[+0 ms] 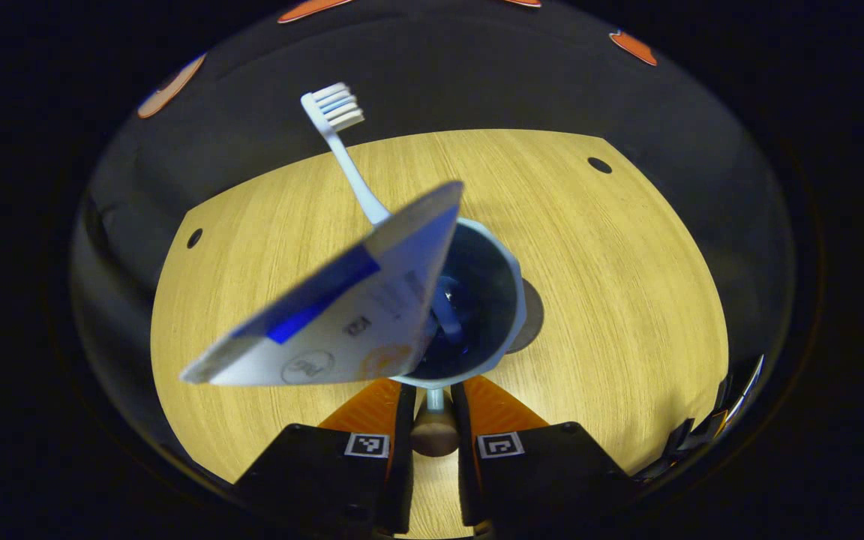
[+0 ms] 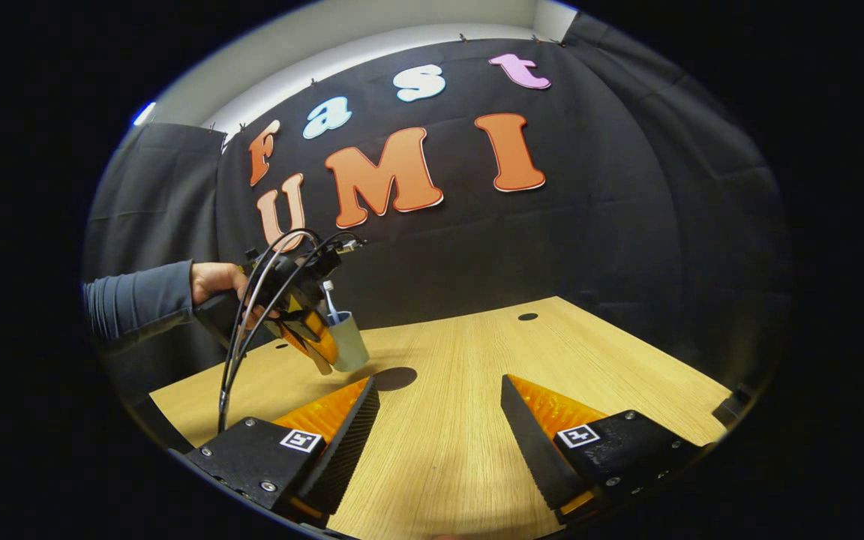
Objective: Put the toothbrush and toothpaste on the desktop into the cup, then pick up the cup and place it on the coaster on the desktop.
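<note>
My left gripper (image 1: 432, 411) is shut on the handle (image 1: 434, 433) of a pale blue cup (image 1: 511, 300). The cup holds a white and blue toothpaste tube (image 1: 342, 315) and a light toothbrush (image 1: 334, 112) with its bristles up. Just behind and below the cup, a dark round coaster (image 1: 531, 319) lies on the wooden desktop (image 1: 612, 285). In the right gripper view a hand carries the left gripper (image 2: 304, 330), and the cup (image 2: 349, 341) hangs tilted above the desktop, up and left of the coaster (image 2: 394, 377). My right gripper (image 2: 439, 390) stands open over bare wood with nothing between its fingers.
The desktop (image 2: 477, 352) has small dark holes near its corners (image 1: 599, 165) (image 2: 528, 316). Black cloth walls it in behind and at the sides. A person's sleeve (image 2: 139, 300) reaches in from the left of the right gripper view.
</note>
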Demonstrator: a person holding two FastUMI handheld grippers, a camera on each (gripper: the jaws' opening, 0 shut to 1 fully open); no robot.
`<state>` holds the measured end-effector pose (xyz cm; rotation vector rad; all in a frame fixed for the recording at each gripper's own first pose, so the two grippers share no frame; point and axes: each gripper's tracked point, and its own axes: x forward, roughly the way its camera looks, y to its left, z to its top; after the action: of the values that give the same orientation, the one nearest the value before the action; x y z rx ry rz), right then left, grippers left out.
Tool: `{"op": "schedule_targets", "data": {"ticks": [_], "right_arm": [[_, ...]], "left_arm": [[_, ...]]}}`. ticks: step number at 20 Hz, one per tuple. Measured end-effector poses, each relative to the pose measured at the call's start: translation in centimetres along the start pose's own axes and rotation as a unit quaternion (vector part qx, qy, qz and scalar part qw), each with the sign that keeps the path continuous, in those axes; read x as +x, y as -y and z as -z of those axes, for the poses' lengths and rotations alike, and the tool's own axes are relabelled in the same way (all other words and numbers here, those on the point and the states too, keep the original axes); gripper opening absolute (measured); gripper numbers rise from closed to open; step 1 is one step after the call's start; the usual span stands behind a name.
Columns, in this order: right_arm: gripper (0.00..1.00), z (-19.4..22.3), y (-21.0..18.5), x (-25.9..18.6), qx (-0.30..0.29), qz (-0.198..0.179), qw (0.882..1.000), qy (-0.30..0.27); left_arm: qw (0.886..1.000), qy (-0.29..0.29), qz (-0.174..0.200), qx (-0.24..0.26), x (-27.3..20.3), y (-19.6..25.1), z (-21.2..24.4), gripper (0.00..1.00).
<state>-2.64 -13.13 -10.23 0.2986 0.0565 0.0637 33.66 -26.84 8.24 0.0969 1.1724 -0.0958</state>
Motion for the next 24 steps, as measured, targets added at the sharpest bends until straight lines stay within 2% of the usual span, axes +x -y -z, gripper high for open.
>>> {"op": "schedule_targets", "data": {"ticks": [1, 2, 12, 15, 17, 18, 19, 20, 24], "right_arm": [[0.98, 0.2, 0.1, -0.2, 0.003, 0.001, 1.0, -0.003], [0.98, 0.4, 0.2, -0.2, 0.004, 0.001, 1.0, -0.006], [0.98, 1.1, 1.8, -0.6, 0.015, 0.018, 1.0, -0.02], [0.98, 1.2, 1.4, -0.2, 0.017, 0.019, 0.999, -0.025], [0.98, 1.2, 1.0, 0.1, 0.016, 0.018, 0.999, -0.028], [0.98, 1.2, 0.7, 0.3, 0.015, 0.018, 0.999, -0.03], [0.98, 1.1, 0.3, 0.4, 0.014, 0.016, 0.999, -0.031], [0.98, 1.1, 0.1, 0.5, 0.012, 0.016, 0.999, -0.031], [0.98, 0.5, -0.8, 1.3, 0.005, 0.033, 0.999, -0.033]], "left_arm": [[1.0, -0.001, 0.006, 0.004, 0.5, 0.4, 0.0, 0.29], [1.0, -0.003, 0.009, 0.009, 1.5, -1.4, 0.1, 0.29], [0.999, -0.014, 0.023, 0.027, 4.2, 0.5, 0.5, 0.3], [0.998, 0.022, 0.02, 0.047, 3.5, 0.5, -1.4, 0.36], [0.997, 0.039, 0.022, 0.056, 2.8, -0.4, -1.5, 0.42], [0.997, 0.05, 0.026, 0.058, 2.6, 0.2, -1.9, 0.53], [0.996, 0.062, 0.03, 0.061, 1.9, 0.0, -2.0, 0.58], [0.994, 0.077, 0.034, 0.066, 1.3, -0.2, -2.2, 0.71], [0.983, 0.161, 0.023, 0.081, -2.3, -1.9, -2.2, 0.95]]}}
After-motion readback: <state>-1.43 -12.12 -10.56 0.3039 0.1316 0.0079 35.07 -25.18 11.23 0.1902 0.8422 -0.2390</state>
